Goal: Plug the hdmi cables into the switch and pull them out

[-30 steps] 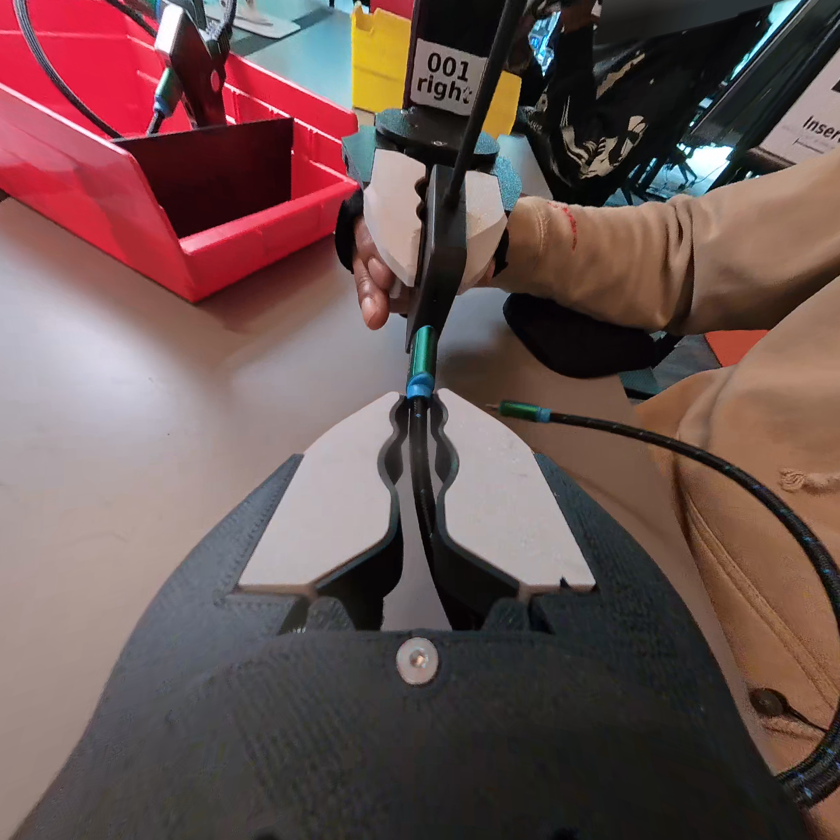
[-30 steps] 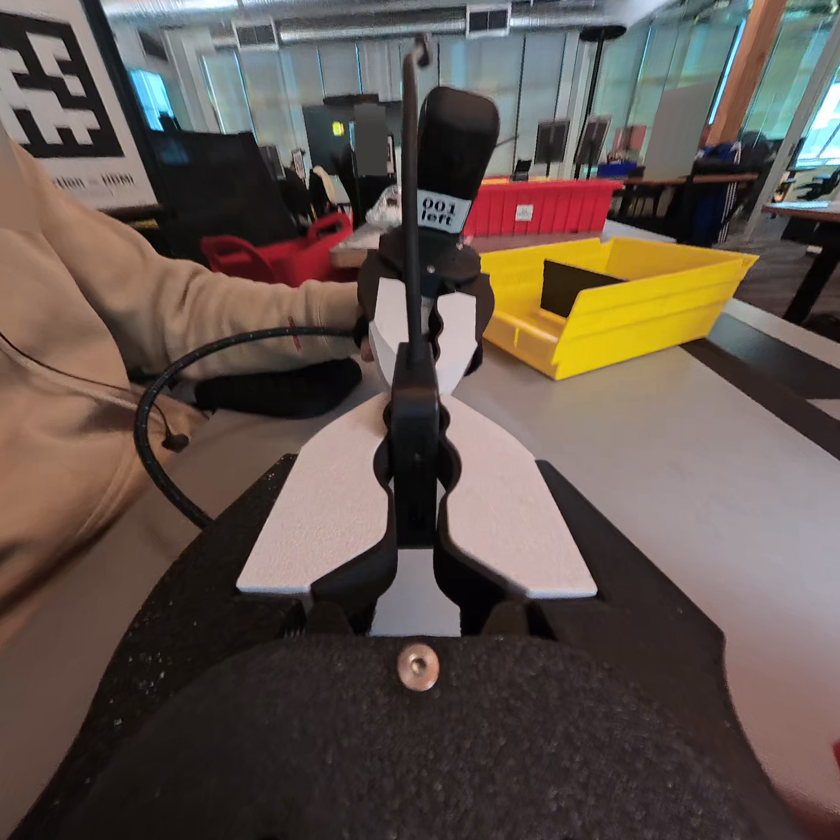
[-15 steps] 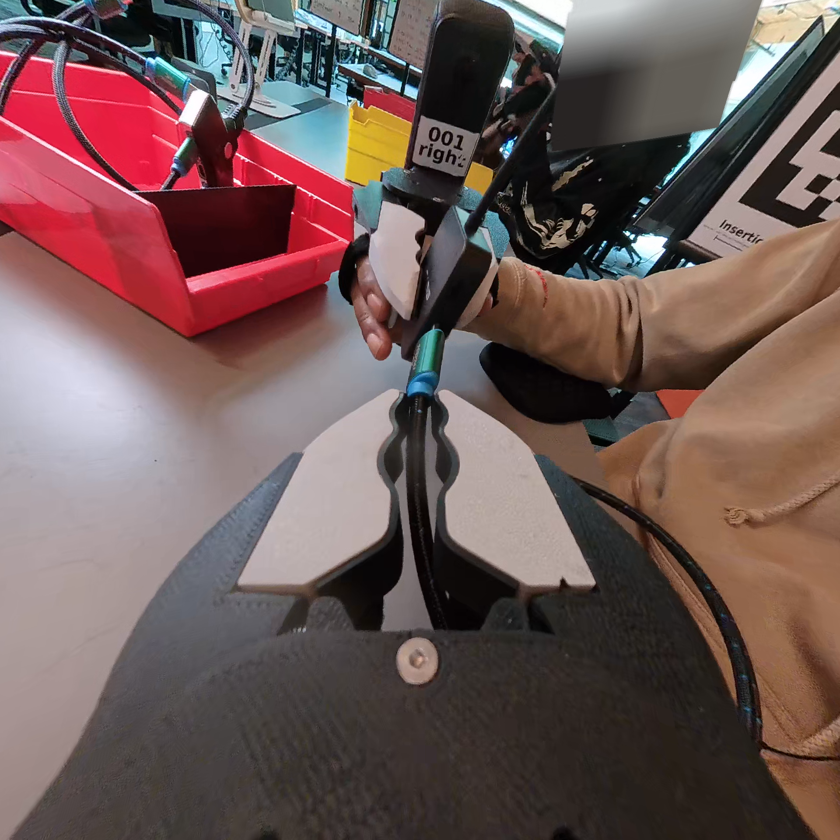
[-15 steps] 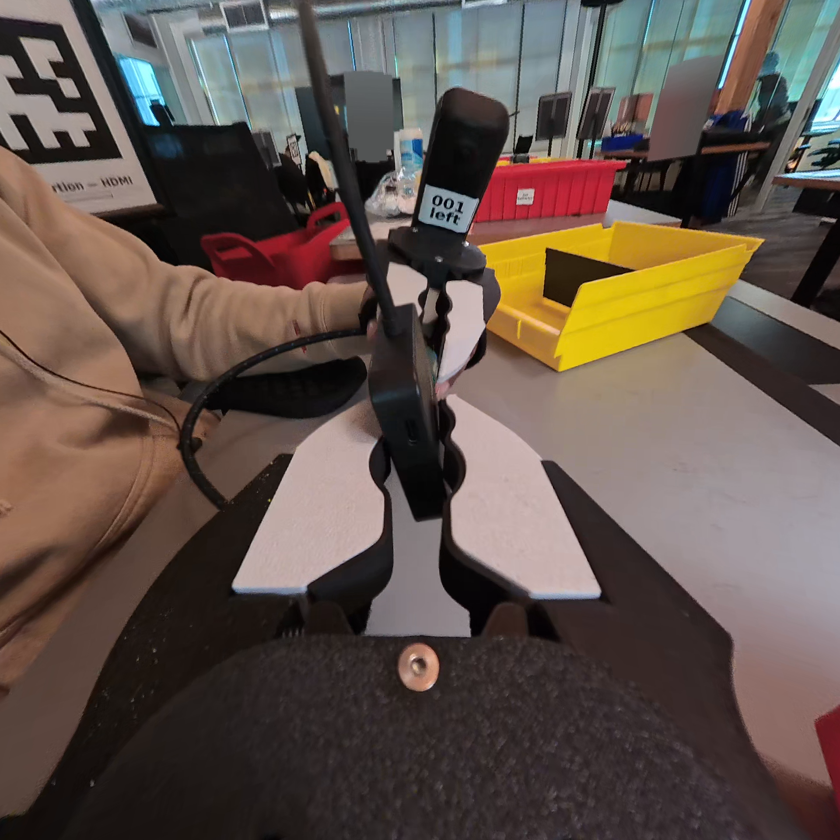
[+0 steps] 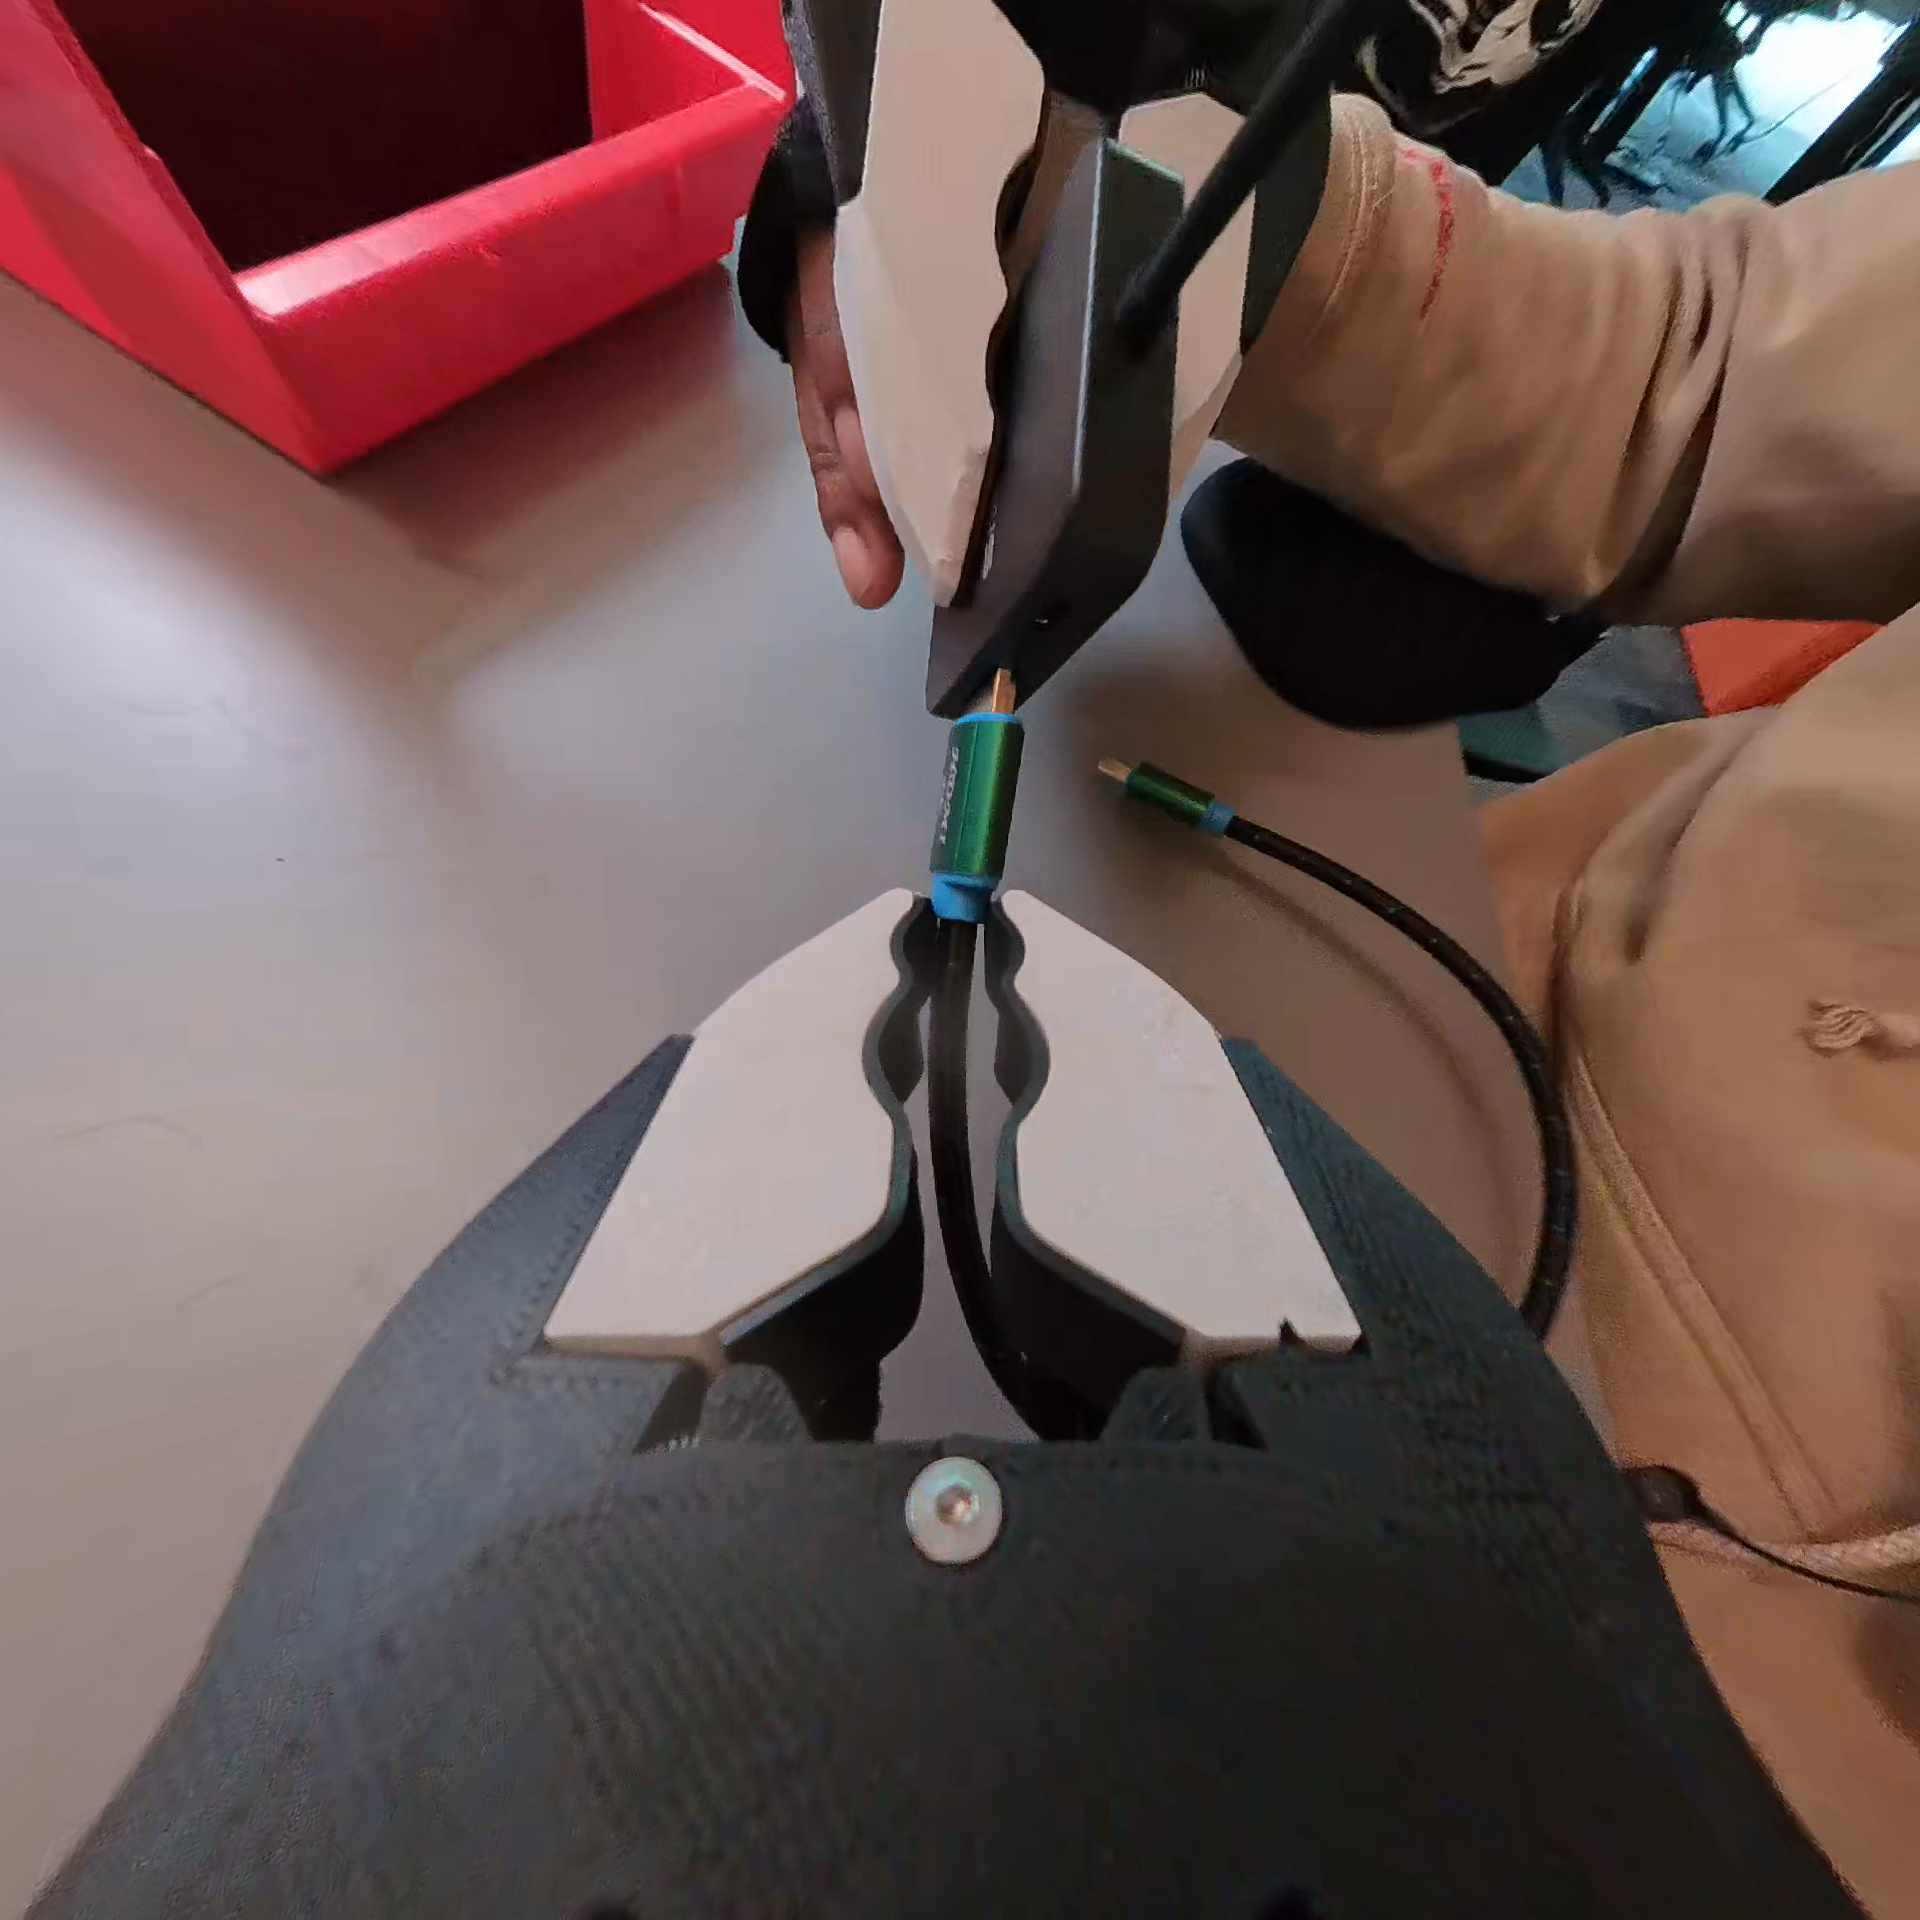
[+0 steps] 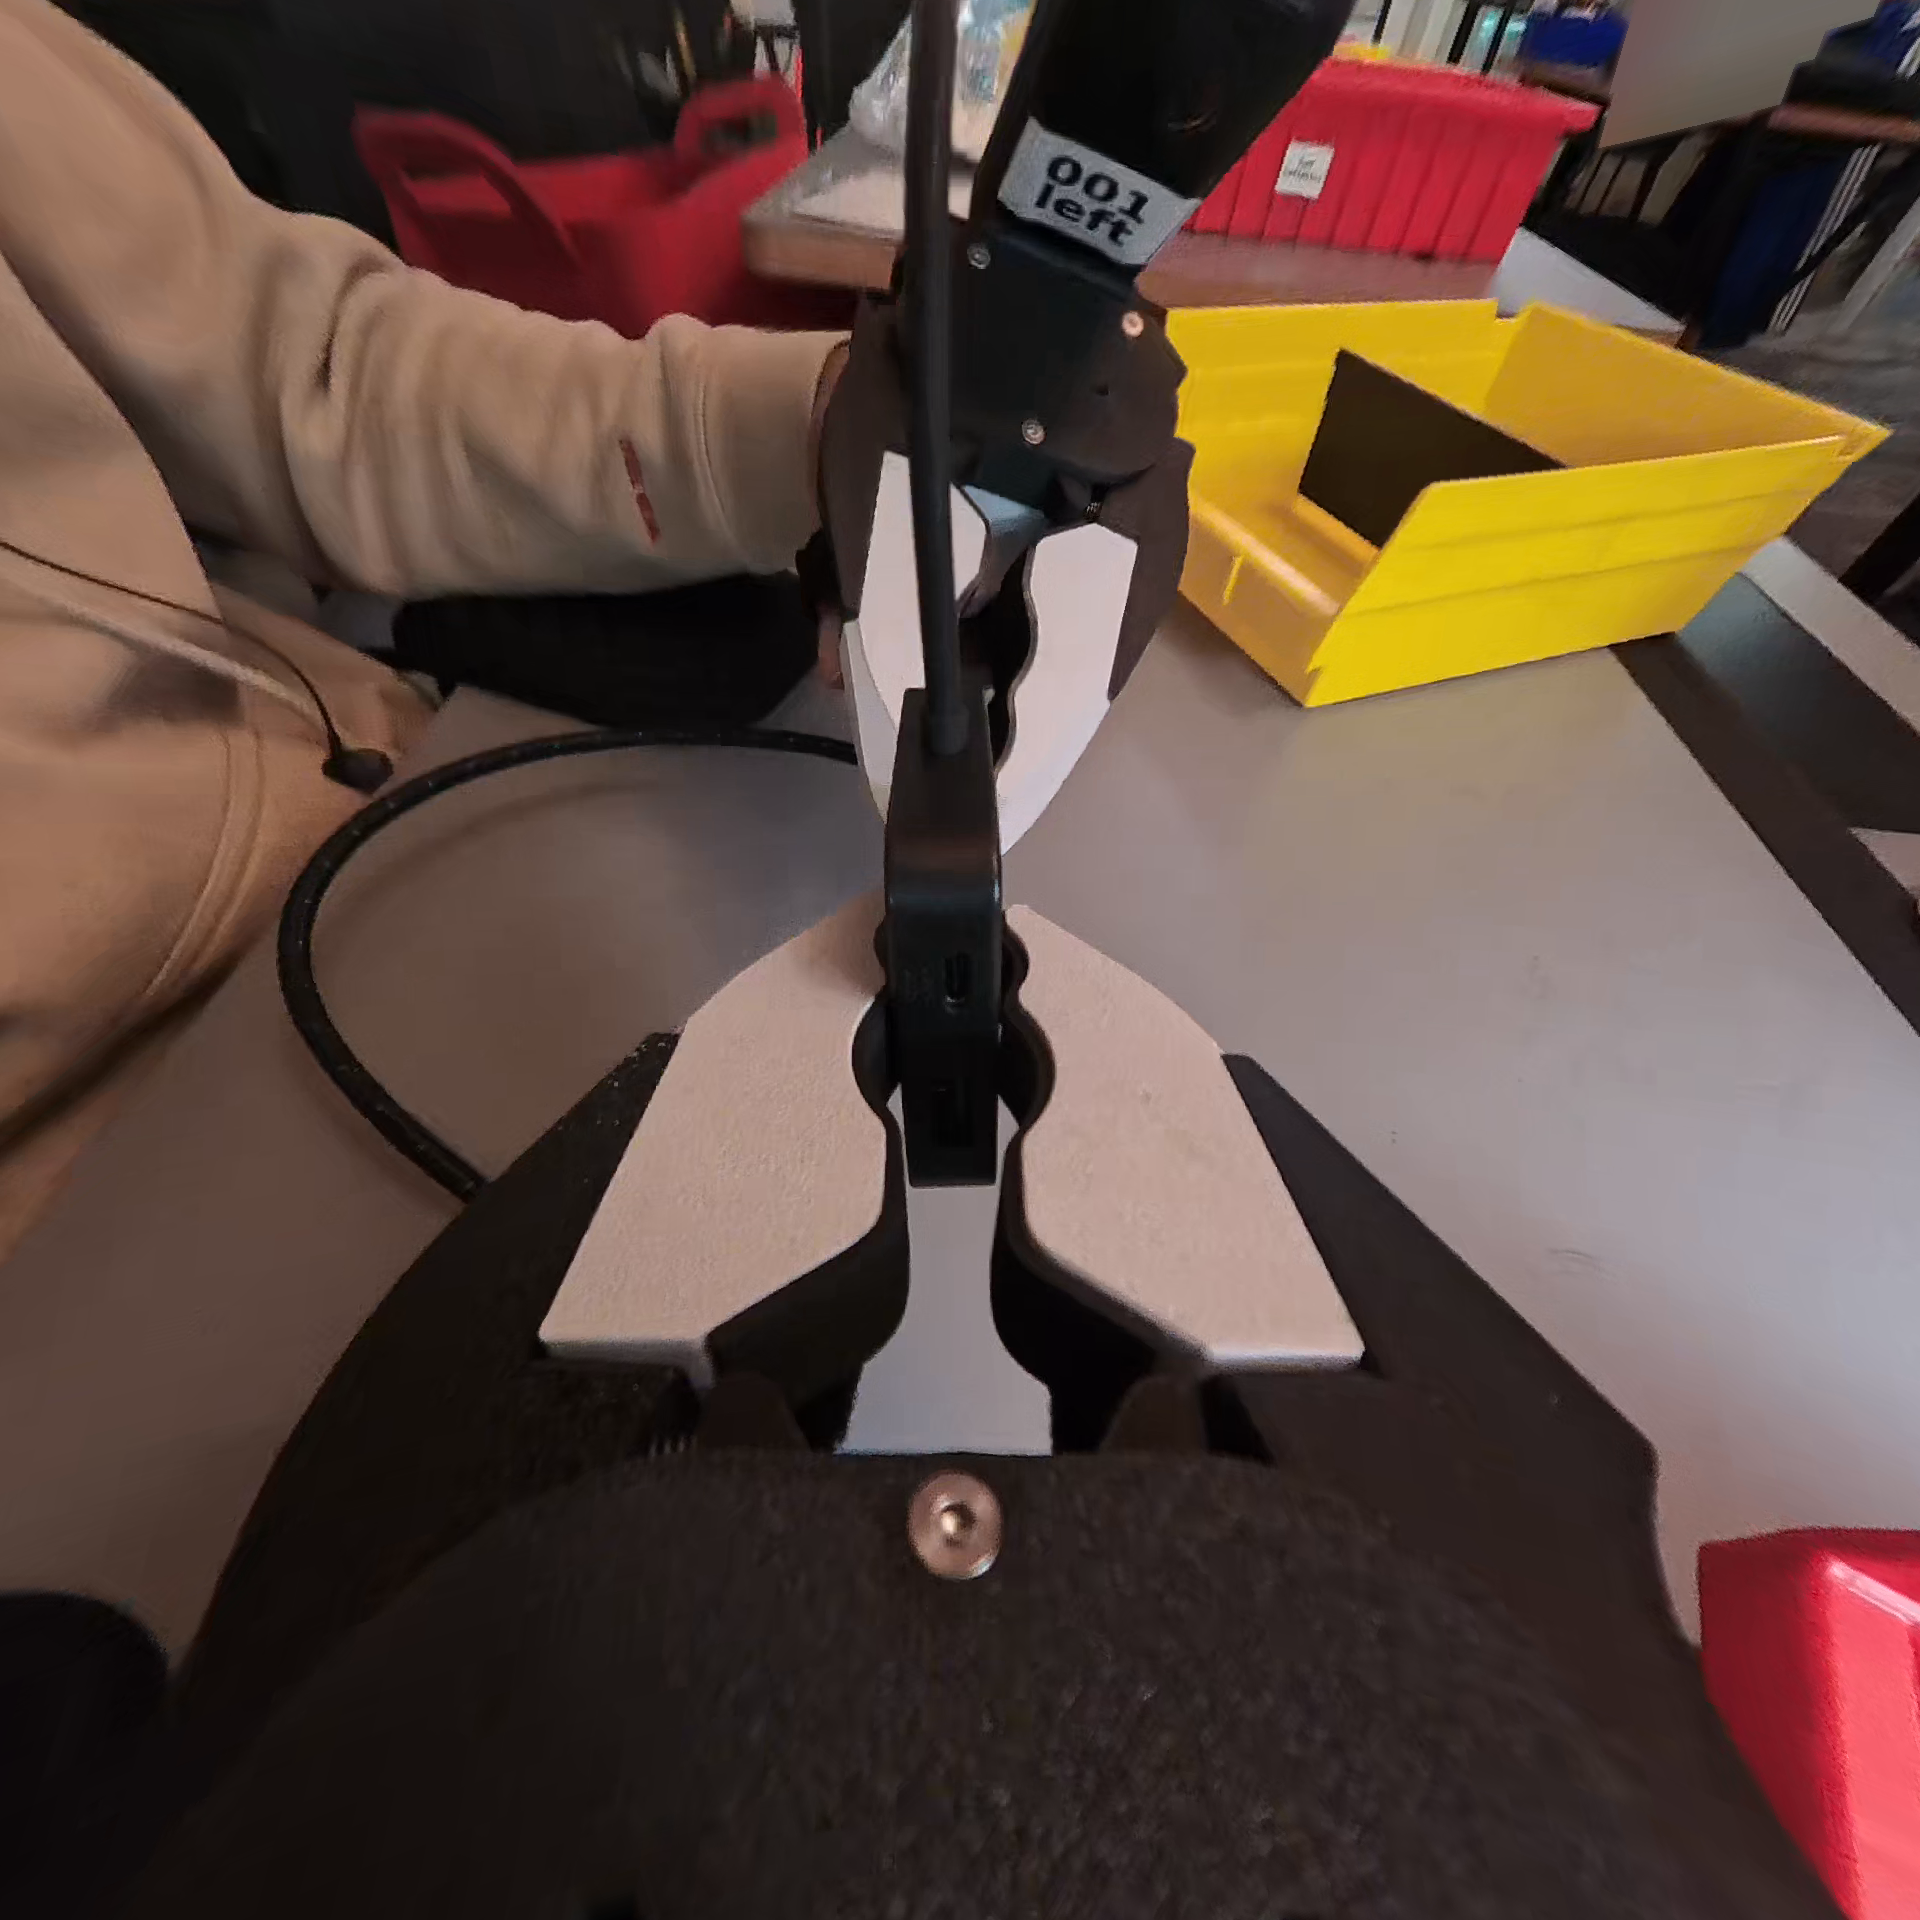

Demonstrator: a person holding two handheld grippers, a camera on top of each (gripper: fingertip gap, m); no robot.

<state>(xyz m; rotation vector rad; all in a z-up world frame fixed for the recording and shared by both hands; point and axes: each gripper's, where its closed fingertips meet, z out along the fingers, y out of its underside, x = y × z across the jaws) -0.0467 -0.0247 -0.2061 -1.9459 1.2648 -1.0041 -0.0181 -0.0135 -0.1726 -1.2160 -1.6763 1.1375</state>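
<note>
HDMI cable, black braided sheath, green metal plug (image 5: 974, 805) with blue collars: pinched just behind the rear collar by the left gripper (image 5: 954, 914), whose pale, wavy-edged fingers (image 5: 790, 1122) press together on the cord. Gold tip meets the lower edge of the switch.

Switch, flat dark grey slab (image 5: 1075, 436) with rounded corners: clamped edgewise between the fingers of the right gripper (image 6: 943, 940); a thin black lead (image 6: 930, 416) leaves its far end.

Second HDMI cable, same make (image 5: 1169, 795): loose on the matte grey tabletop (image 5: 364, 831), right of the held plug, curling toward a tan sleeve (image 5: 1538, 343).

Red plastic bin (image 5: 436, 260): far left. Yellow plastic bin (image 6: 1558, 551): beyond the left gripper in the right wrist view.
</note>
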